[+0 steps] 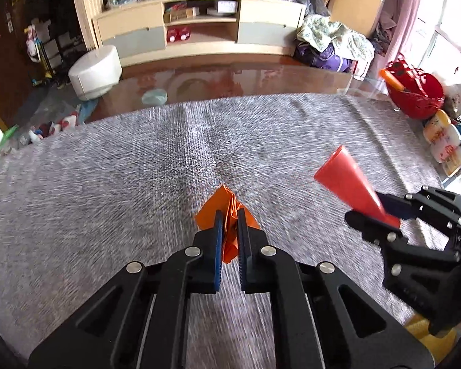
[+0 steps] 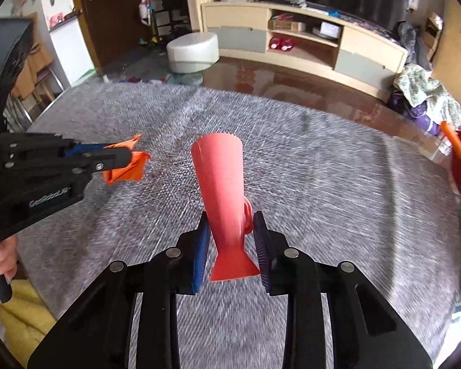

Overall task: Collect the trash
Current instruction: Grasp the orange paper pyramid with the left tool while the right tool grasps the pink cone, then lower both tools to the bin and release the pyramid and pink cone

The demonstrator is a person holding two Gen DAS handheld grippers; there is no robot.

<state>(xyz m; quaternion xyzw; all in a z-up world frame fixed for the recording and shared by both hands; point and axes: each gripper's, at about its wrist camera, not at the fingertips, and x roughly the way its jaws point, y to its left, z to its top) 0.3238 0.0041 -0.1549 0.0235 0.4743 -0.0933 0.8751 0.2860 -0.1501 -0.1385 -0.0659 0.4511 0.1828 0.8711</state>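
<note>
Through the left wrist view, the left gripper (image 1: 230, 215) is pinching a crumpled orange paper (image 1: 227, 212) between narrow jaws, holding it over the grey woven bench (image 1: 107, 169). To the right of that paper, the right gripper (image 1: 381, 215) is gripping the narrow end of a red paper cone (image 1: 347, 181), whose wide mouth is tilting up and away. A red basket (image 1: 415, 92) is sitting at the bench's far right edge, well apart from the paper.

Through the right wrist view, the right gripper (image 2: 230, 230) is clasping the red paper cone (image 2: 222, 184) near its flattened base, jaws closed against its sides. Left of the cone, the left gripper (image 2: 120, 156) is reaching in sideways with the orange paper (image 2: 127, 166) clamped at its tip. White lettering on its body is reading roughly "GenRobot", the end blurred.
</note>
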